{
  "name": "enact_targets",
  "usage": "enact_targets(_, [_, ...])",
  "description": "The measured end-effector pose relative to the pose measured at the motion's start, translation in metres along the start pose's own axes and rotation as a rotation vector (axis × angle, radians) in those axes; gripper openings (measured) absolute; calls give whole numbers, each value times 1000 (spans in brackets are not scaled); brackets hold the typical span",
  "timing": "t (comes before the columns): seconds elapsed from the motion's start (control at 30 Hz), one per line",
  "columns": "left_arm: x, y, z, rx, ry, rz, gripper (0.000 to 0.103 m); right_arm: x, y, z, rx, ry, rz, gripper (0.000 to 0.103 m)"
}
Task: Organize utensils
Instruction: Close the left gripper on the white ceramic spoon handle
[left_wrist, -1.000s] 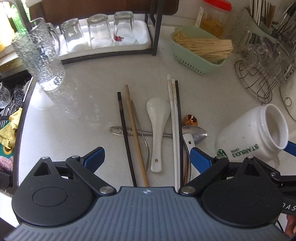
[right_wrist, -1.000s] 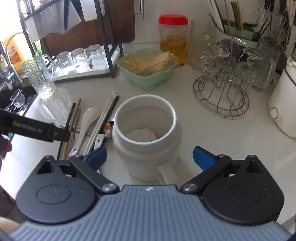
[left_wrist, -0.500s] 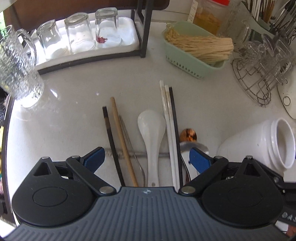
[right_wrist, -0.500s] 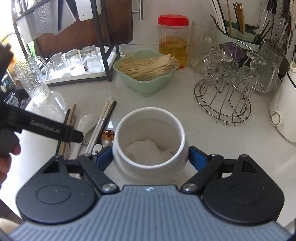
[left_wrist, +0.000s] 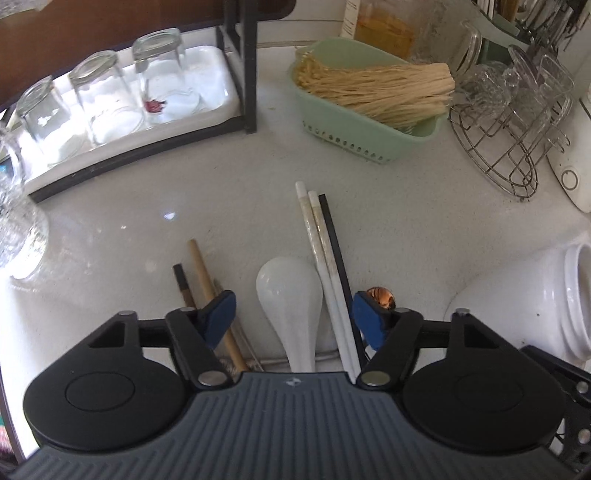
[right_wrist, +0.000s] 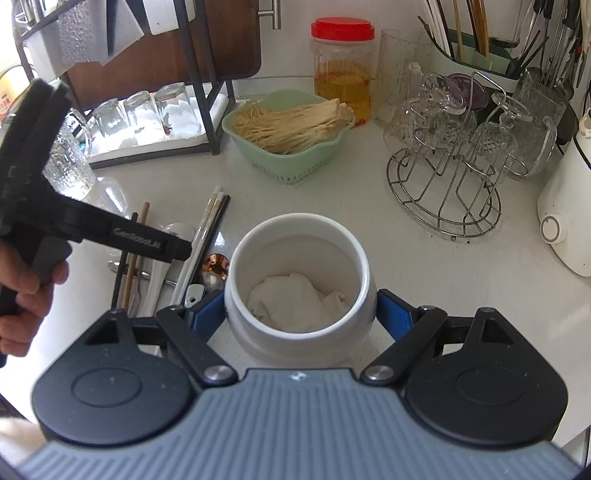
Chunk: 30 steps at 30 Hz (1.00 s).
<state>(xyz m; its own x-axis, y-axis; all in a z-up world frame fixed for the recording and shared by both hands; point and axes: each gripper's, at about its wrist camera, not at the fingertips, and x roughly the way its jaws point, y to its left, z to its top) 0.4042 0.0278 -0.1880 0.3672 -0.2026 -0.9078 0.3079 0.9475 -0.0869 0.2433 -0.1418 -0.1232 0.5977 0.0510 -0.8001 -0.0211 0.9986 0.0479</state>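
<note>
Both tongs have blue pads on black arms; the right gripper (right_wrist: 300, 308) is clamped on the round neck of a glossy white ceramic jar (right_wrist: 299, 277) that stands upright on the counter with crumpled white paper (right_wrist: 295, 302) in its bottom; the left gripper (left_wrist: 293, 314) stands partly apart, its jaws having just been closing, pads pressing on nothing, with a smooth white ceramic spoon (left_wrist: 291, 295) and two pale chopsticks (left_wrist: 321, 251) lying between them; these utensils lie side by side just left of the jar, along with a black chopstick (left_wrist: 334, 236), a wooden chopstick (left_wrist: 203, 269), a dark chopstick (left_wrist: 181, 280) and a shiny copper-coloured spoon end (left_wrist: 382, 295) beside the right-hand pad; a hand (right_wrist: 26, 295) grips the left tool's handle; the speckled white counter (left_wrist: 221, 192) stretches beyond; farther off a mint-green perforated plastic basket (right_wrist: 295, 162) holds a bundle of thin pale sticks; a round wire rack (right_wrist: 443, 199) carries clear glassware; upturned glasses (left_wrist: 99, 96) sit on a white tray under a black frame; a red-lidded plastic jar (right_wrist: 342, 70) of amber liquid stands at the back wall
</note>
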Motion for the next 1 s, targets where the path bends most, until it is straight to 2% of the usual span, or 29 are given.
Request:
enact_targets(0.07, [5, -2, 2, 35, 6, 8, 64, 0, 1, 0, 3, 4, -5, 89])
enact_targets(0.23, [13, 0, 7, 73, 25, -8, 57, 1, 2, 2, 15, 19, -15, 89])
enact_targets(0.57, [19, 15, 18, 0, 103, -70, 57, 4, 2, 6, 9, 46, -22, 90])
enact_targets(1.0, [21, 22, 29, 23, 161, -93, 57, 11, 4, 11, 9, 77, -31, 90])
